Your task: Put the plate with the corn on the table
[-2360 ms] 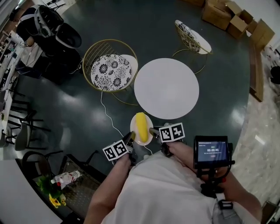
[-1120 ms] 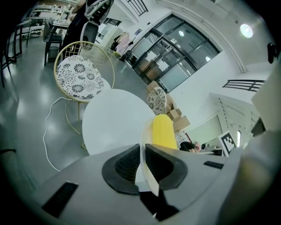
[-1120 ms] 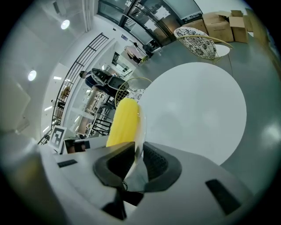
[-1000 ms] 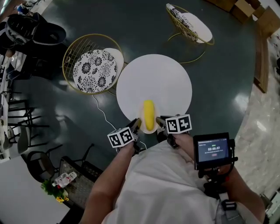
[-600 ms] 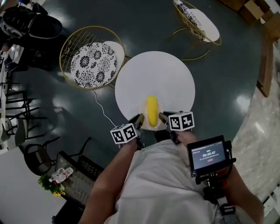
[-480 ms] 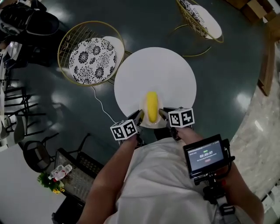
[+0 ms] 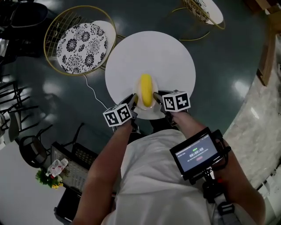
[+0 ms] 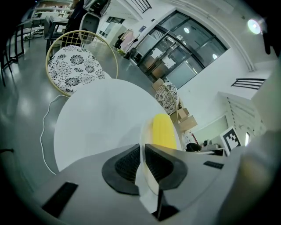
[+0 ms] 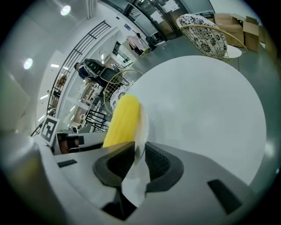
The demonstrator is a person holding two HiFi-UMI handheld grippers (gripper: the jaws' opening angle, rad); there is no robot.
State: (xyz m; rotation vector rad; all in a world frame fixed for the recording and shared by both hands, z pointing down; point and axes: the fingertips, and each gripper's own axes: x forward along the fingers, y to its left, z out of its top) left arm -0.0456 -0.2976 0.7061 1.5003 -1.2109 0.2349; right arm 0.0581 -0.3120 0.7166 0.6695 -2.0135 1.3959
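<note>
A white plate [image 7: 146, 108] bearing a yellow corn cob [image 7: 145, 90] is held over the near edge of the round white table [image 7: 149, 52]. My left gripper [image 7: 133, 100] is shut on the plate's left rim and my right gripper [image 7: 157, 97] on its right rim. In the left gripper view the rim [image 8: 142, 147] stands pinched between the dark pads [image 8: 127, 163], with the corn [image 8: 163, 131] beyond. The right gripper view shows the same: rim [image 9: 141, 132] clamped, corn [image 9: 123, 119] to the left, table [image 9: 202, 105] below. Whether the plate touches the table I cannot tell.
A gold wire chair with a floral cushion [image 7: 81, 40] stands left of the table, another chair [image 7: 205, 9] at the far right. A white cable [image 7: 90, 90] runs over the dark floor. A black wire rack [image 7: 66, 167] is at my lower left.
The plate with the corn has travelled forward from over the floor to over the table's near edge. Both grippers have kept their hold on its rim.
</note>
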